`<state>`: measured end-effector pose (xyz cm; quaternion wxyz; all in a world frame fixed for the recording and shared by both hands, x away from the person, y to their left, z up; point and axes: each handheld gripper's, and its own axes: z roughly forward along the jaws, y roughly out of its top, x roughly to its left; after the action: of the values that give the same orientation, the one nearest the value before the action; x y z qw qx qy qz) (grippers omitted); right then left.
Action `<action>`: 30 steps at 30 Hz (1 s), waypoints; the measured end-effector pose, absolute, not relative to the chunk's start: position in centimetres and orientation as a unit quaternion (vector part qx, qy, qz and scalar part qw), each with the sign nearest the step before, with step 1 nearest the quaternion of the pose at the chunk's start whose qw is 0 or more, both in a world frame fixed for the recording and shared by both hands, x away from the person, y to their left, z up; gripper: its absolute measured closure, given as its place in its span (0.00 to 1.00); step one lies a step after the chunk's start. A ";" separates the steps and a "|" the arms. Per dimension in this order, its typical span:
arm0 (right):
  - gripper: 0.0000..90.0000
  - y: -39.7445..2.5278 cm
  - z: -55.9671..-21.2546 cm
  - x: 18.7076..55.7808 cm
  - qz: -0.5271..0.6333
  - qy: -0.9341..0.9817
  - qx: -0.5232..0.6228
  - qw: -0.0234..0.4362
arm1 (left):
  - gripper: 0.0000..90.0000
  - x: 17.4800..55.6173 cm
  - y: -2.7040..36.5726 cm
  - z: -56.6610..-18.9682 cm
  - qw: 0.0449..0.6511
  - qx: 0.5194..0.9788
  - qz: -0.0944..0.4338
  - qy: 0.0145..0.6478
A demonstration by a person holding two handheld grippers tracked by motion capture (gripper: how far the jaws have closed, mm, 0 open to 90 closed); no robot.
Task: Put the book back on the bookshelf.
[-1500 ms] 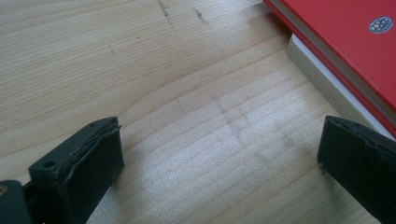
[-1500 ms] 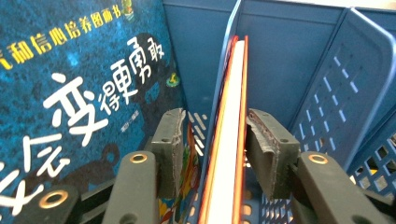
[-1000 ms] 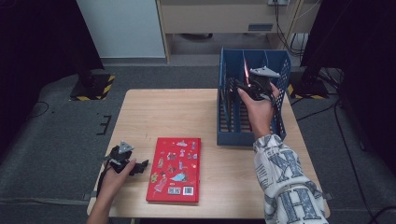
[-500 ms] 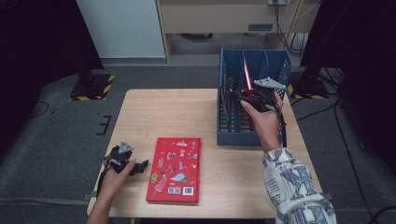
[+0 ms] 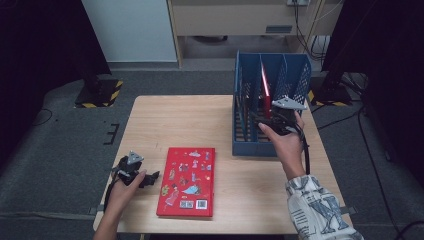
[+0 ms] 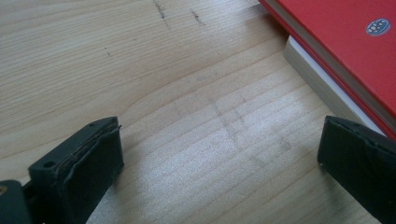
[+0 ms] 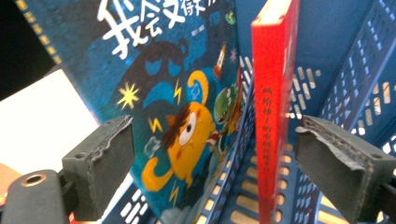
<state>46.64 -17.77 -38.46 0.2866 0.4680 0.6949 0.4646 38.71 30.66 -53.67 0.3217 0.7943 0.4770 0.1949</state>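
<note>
Right gripper [image 5: 264, 120] was at the blue plastic rack [image 5: 250, 145], far right of the table [image 5: 190, 117]. Jaws stood wide apart, gripping nothing, with the thin red book [image 7: 273, 107] standing upright between them but not touched. Pads looked like black foam with rough, chewed edges. The red book had a glossy cover, a pale page edge on top and small gold characters down the spine, too blurred to read. The rack was rigid with perforated slot walls and dividers; the red book sat in a middle slot. One slot over leaned a bigger picture book [image 7: 177, 102]: dark blue cover, orange cartoon monster, yellow lightning bolts and large white Chinese title starting "我会"; the rest was unclear

Left gripper [image 5: 150, 177] sat low at the near left edge, jaws spread wide over bare wood, empty. Tabletop was light wood grain with a few faint scuff marks. Just right of it a red hardback [image 5: 187, 180] lay flat, rectangular, with white page block visible at its corner [image 6: 322, 88]. Its cover carried small cartoon figures and two small square labels at the near edge, unreadable
</note>
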 end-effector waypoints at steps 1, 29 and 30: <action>0.13 -17.8 -38.5 46.6 0.465 0.695 0.468 0.287 | 0.00 38.7 30.7 -53.7 0.322 0.794 0.195 0.477; 0.11 -16.2 -43.2 41.4 0.483 0.731 0.428 0.220 | 0.00 38.8 30.7 -53.6 0.322 0.791 0.195 0.482; 0.11 -15.9 -43.4 41.2 0.480 0.735 0.425 0.219 | 0.00 38.9 30.8 -53.6 0.324 0.791 0.194 0.482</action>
<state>41.20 -15.89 -43.36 0.2186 0.4254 0.7351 0.4805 38.86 30.75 -53.63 0.3245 0.7905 0.4819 0.1939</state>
